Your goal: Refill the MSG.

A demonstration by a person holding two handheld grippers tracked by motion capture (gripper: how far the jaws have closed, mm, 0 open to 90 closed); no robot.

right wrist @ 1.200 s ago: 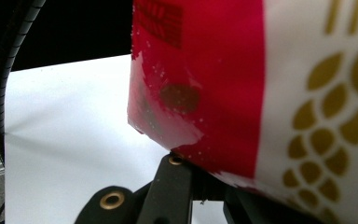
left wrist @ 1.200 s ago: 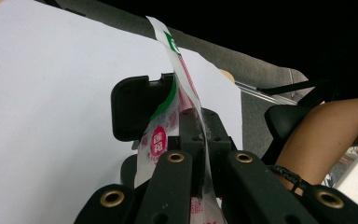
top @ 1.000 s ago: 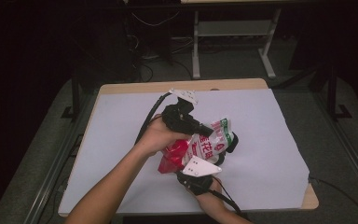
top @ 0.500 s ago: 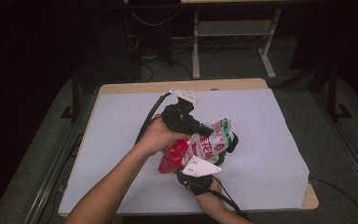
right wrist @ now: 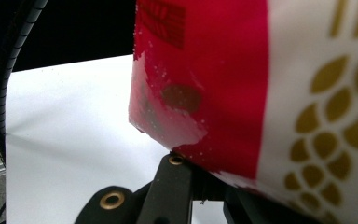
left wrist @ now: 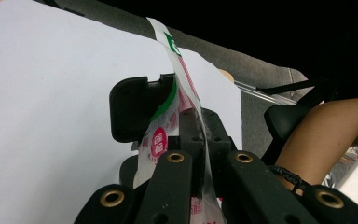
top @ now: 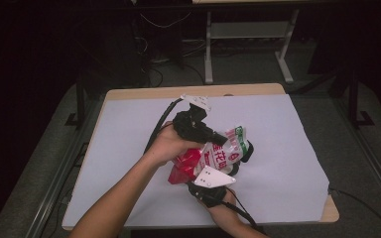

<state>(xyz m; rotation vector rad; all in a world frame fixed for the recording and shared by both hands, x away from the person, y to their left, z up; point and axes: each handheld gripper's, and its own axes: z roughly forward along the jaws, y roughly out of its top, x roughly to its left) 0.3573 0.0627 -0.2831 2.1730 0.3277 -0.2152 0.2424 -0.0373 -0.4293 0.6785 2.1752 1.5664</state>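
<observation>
A red and white snack bag point(top: 213, 154) with a green top edge hangs above the white sheet near the table's middle, held from two sides. My left gripper point(top: 222, 140) comes in from the upper left, shut on the bag's thin sealed edge point(left wrist: 186, 88); in the left gripper view its jaws point(left wrist: 198, 122) pinch the film. My right gripper point(top: 240, 159) rises from the near edge under its grey plate and is shut on the bag's lower part. In the right gripper view the red and white bag point(right wrist: 223, 79) with gold grain marks stands just above the jaws point(right wrist: 200, 173).
A white sheet point(top: 129, 148) covers the wooden table point(top: 327, 214), with bare room left and right of the hands. A metal stand point(top: 248, 34) and cables lie on the dark floor behind. Black cables trail from both grippers.
</observation>
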